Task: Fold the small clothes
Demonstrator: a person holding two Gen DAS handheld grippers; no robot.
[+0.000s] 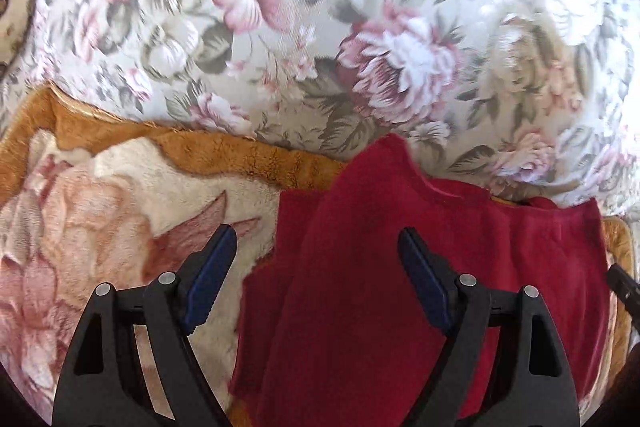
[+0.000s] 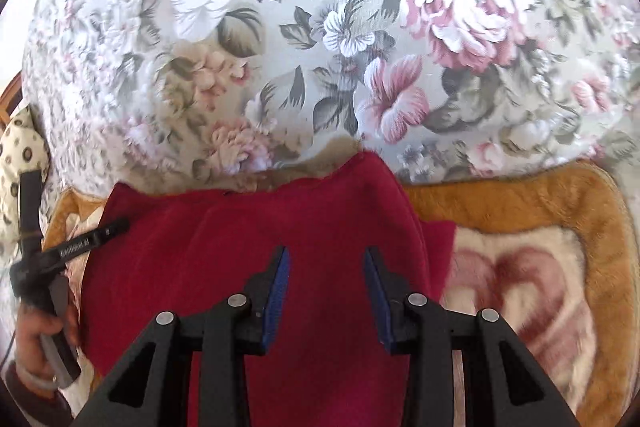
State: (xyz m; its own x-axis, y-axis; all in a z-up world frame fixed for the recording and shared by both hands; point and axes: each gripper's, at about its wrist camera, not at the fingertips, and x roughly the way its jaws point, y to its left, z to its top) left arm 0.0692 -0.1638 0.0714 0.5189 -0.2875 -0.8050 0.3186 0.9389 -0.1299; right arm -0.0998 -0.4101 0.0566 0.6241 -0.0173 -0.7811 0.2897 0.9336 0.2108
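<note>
A small dark red garment (image 1: pixel 360 267) lies partly folded on a fleece blanket, its top edge reaching onto the floral sheet. My left gripper (image 1: pixel 314 241) hovers over the garment's left part, open wide, with nothing pinched between its blue pads. In the right wrist view the same red garment (image 2: pixel 240 227) fills the middle. My right gripper (image 2: pixel 326 255) is above its right part, jaws apart with only the cloth below showing in the gap. At the left edge of that view a hand (image 2: pixel 36 339) holds the left tool, one of its fingers (image 2: pixel 100 233) over the garment's left edge.
The cream and pink fleece blanket (image 1: pixel 120 187) with an orange border (image 2: pixel 520 195) lies under the garment. A floral sheet (image 2: pixel 320 27) covers the surface beyond. A spotted cushion (image 2: pixel 20 147) sits at the far left.
</note>
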